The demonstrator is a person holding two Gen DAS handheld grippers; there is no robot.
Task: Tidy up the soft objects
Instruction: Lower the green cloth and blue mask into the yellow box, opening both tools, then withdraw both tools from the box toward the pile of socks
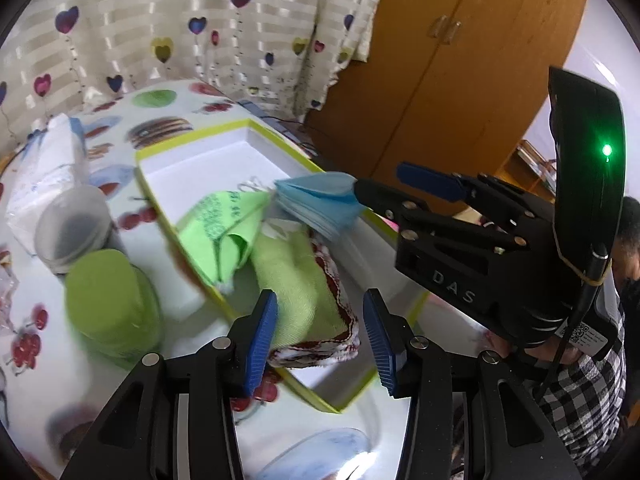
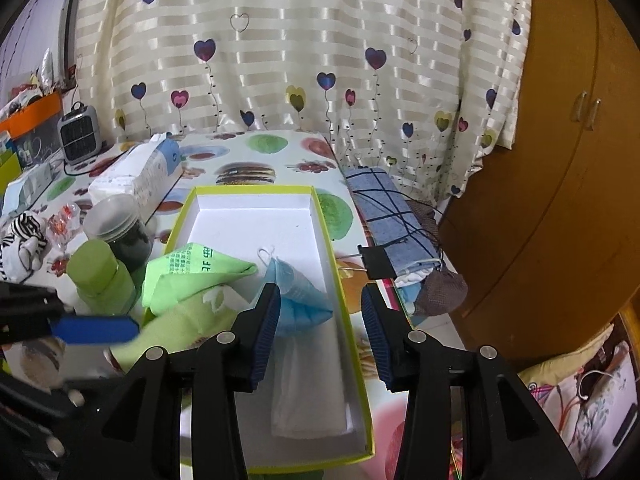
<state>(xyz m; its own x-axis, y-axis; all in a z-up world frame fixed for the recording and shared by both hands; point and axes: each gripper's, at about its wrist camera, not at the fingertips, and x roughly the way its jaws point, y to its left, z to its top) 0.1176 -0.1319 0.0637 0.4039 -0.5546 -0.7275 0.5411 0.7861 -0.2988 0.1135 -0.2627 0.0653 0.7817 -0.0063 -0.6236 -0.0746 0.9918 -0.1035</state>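
I see the white box (image 2: 256,216) with yellow-green rim on the table; inside it lie the green towel (image 1: 296,280), green cloth (image 2: 192,272) and blue mask (image 2: 300,300). My left gripper (image 1: 320,340) and right gripper (image 2: 320,336) above the box gape, gripping nothing.

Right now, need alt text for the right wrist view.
A shallow white box with a yellow-green rim sits on a fruit-print tablecloth, holding a blue face mask and a green printed cloth. The right claw hangs open above the box, nothing between its pads.
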